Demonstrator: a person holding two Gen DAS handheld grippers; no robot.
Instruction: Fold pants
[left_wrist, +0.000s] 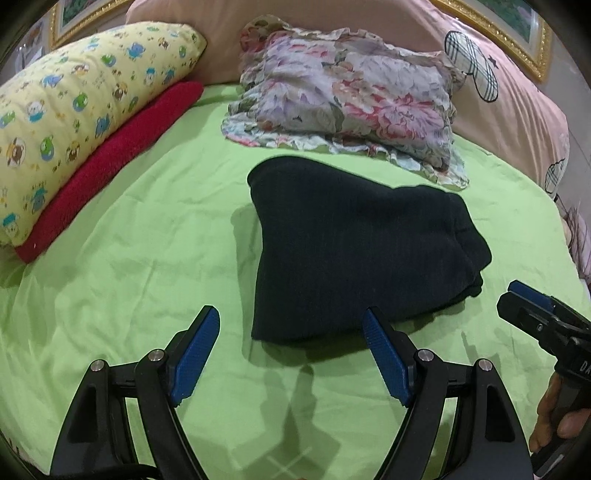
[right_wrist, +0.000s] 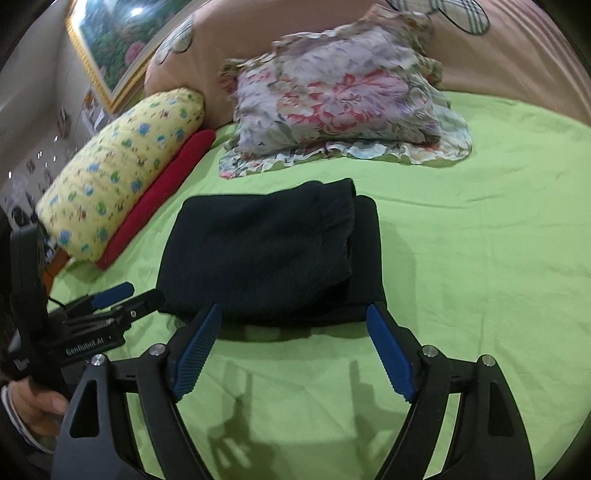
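Hovering over green bed (left_wrist: 129, 258): both my jaws spread wide, empty; folded dark pants (left_wrist: 354, 251) lie mid-frame, untouched, just beyond my fingertips.

White lettering reading "GenRobot.AI" runs along the black body of the left gripper (right_wrist: 127, 293), seen from the right wrist view. In the left wrist view, the right gripper (left_wrist: 526, 299) carries white letters on its body too, but only "DA" shows before the edge cuts it off. Nothing else can be read.
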